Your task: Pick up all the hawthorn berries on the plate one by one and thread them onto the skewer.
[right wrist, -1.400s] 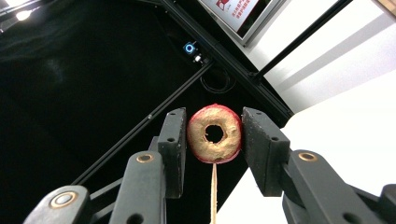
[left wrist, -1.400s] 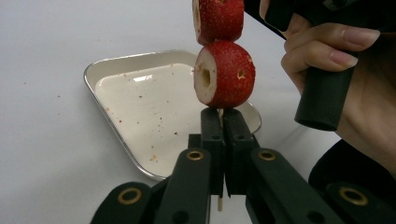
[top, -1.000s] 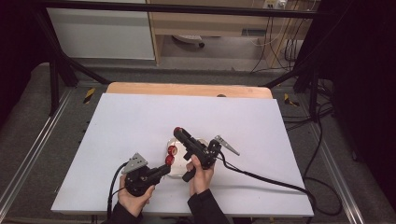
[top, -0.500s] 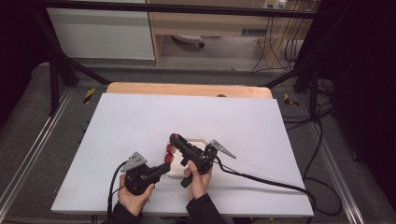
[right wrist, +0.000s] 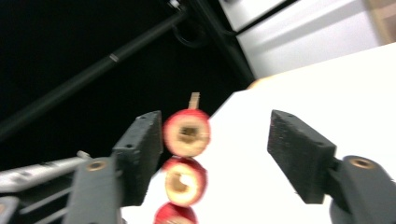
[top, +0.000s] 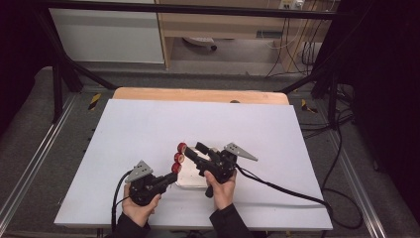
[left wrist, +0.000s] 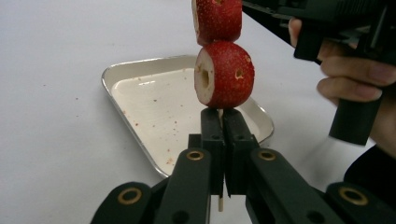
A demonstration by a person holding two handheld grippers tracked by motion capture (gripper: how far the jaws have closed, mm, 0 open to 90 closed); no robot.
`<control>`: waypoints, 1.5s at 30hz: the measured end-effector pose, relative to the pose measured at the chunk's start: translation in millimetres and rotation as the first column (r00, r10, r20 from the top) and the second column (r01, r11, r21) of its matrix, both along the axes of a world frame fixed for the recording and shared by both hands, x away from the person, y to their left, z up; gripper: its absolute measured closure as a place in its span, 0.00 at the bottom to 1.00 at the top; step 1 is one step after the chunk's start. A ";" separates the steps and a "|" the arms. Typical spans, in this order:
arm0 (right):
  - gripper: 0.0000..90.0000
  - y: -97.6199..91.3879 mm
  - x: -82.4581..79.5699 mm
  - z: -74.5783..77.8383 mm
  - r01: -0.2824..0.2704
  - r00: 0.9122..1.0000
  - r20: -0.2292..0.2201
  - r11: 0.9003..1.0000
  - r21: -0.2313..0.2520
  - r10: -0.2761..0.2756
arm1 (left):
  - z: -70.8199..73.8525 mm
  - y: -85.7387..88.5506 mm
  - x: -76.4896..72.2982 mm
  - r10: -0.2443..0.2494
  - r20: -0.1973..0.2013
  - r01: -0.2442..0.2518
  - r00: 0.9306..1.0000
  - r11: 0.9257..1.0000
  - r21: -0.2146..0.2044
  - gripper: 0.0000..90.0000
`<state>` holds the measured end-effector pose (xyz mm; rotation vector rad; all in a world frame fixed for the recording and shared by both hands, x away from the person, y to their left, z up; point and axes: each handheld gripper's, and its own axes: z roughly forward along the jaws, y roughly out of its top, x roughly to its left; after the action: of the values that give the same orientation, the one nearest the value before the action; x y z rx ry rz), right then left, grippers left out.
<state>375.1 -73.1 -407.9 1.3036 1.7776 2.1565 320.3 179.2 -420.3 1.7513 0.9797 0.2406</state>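
The left gripper (left wrist: 223,140) has its fingers (left wrist: 212,135) pressed tight on the bare end of a thin wooden skewer (left wrist: 219,204), which rises straight up from between them. Three red fruit pieces (top: 178,157) are threaded on it, the lowest (left wrist: 225,74) sitting just above the fingertips. The right gripper (right wrist: 219,154) has just been opening; its fingers (right wrist: 299,154) stand wide on either side of the top piece (right wrist: 187,133), one finger just beside it, the other well apart. A metal tray (left wrist: 140,74) lies on the white desk (top: 148,124) just beyond the left fingers.
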 end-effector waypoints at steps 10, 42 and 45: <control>0.09 -39.7 11.8 -5.1 -0.054 0.997 -0.068 0.950 -0.308 0.035 | -3.4 5.5 4.0 -0.010 0.004 0.010 1.000 0.999 0.041 0.98; 0.01 -148.5 -9.9 -47.8 -0.132 0.990 -0.121 0.744 -0.655 0.069 | 17.1 5.6 31.3 -0.095 -0.057 0.103 0.994 0.983 0.151 0.98; 0.01 -157.1 -11.8 -48.8 -0.124 0.991 -0.123 0.754 -0.645 0.057 | 18.1 1.0 37.7 -0.088 -0.058 0.097 0.994 0.981 0.169 0.97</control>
<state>363.3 -230.2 -456.7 1.1472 2.3582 1.2757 358.0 180.2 -402.3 1.9637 0.9333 0.2274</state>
